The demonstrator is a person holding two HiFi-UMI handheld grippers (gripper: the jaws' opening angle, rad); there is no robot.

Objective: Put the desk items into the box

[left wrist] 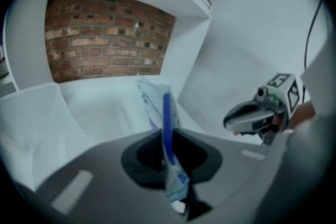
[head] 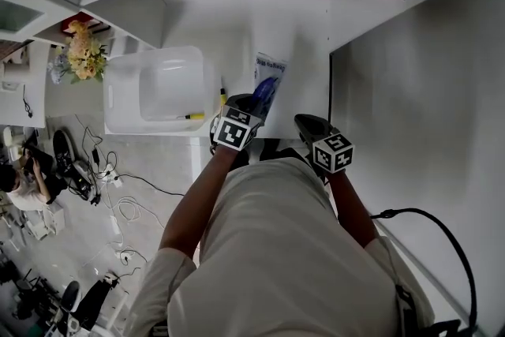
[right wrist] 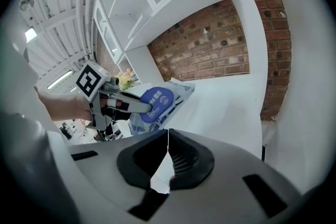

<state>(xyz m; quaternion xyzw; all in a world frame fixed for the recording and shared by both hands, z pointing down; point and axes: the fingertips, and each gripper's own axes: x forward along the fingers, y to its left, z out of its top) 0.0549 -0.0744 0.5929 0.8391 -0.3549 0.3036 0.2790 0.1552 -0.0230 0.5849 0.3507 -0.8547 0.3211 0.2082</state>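
The right gripper (right wrist: 168, 148) is nearest, its fingers clenched together with nothing between them. Just to its left, the left gripper (head: 254, 100) has its fingers grasping a blue and white packet (head: 268, 77) near one end. The rest of the packet reaches out over the white bench (head: 304, 28). The clear plastic box (head: 126, 95) stands just beside it on the left, and a yellow pen (head: 195, 116) lies along its near wall.

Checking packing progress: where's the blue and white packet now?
Head view, centre: the packet is pinched in the left gripper over the desk, just right of the plastic box.
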